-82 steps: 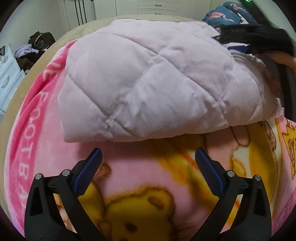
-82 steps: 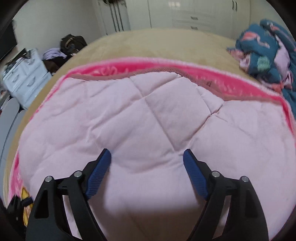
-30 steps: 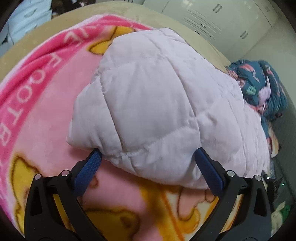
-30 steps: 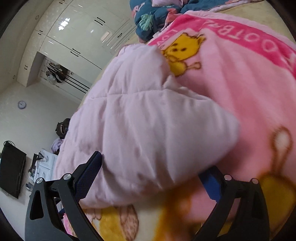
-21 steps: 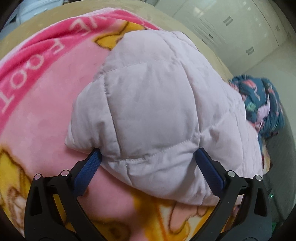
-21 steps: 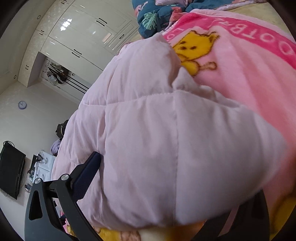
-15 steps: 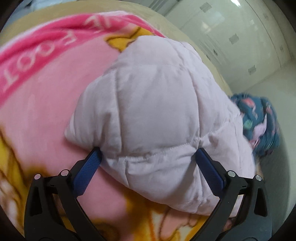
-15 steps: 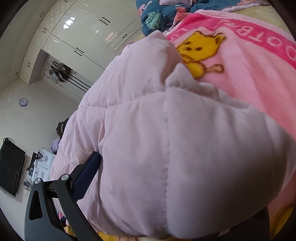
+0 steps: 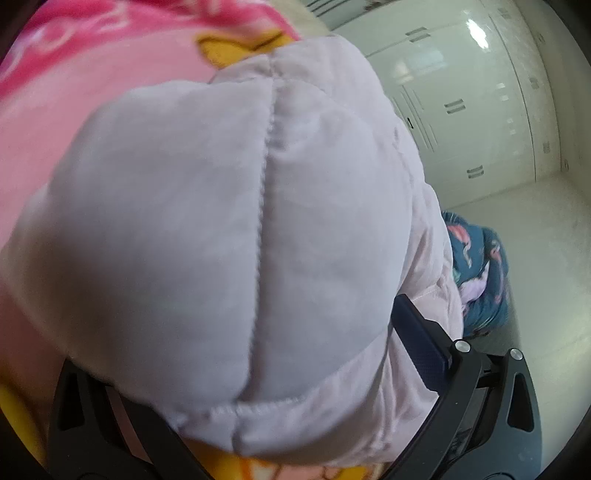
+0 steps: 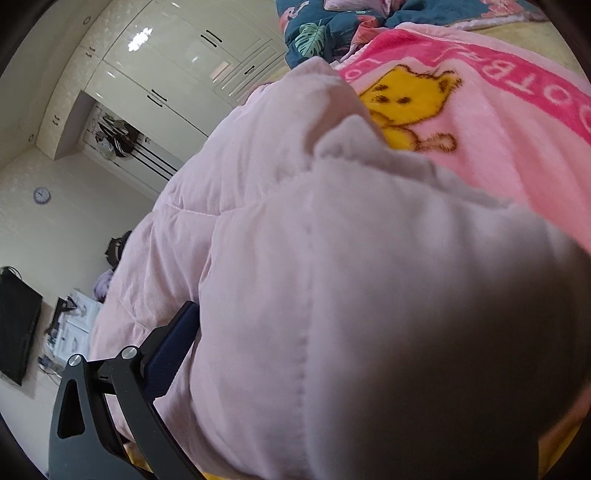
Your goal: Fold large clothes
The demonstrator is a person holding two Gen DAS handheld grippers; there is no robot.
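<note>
The left fingers are sitting wide apart around a corner of the quilt; only the blue pad of one finger is showing, and the other is hidden under the padded fabric. The frame arms are standing far to either side of the bulge, so the left gripper is not pinching yet. The quilt, pale pink with stitched seams, is filling most of the left wrist view, its hemmed edge hanging low between the arms.

The right fingers are showing in the same way: one blue pad is lying against the quilt at the left of the right wrist view, while the other is buried behind the fold. Whether the right gripper is clamping the fabric I cannot tell.

The quilt is lying folded on a pink blanket printed with yellow bears and a deeper pink lettered band; the blanket is spreading over a bed. A teal patterned bundle is lying beyond the blanket's far edge. White wardrobes are lining the room behind. A wall clock and a dark screen are hanging on the wall at the left of the right wrist view.
</note>
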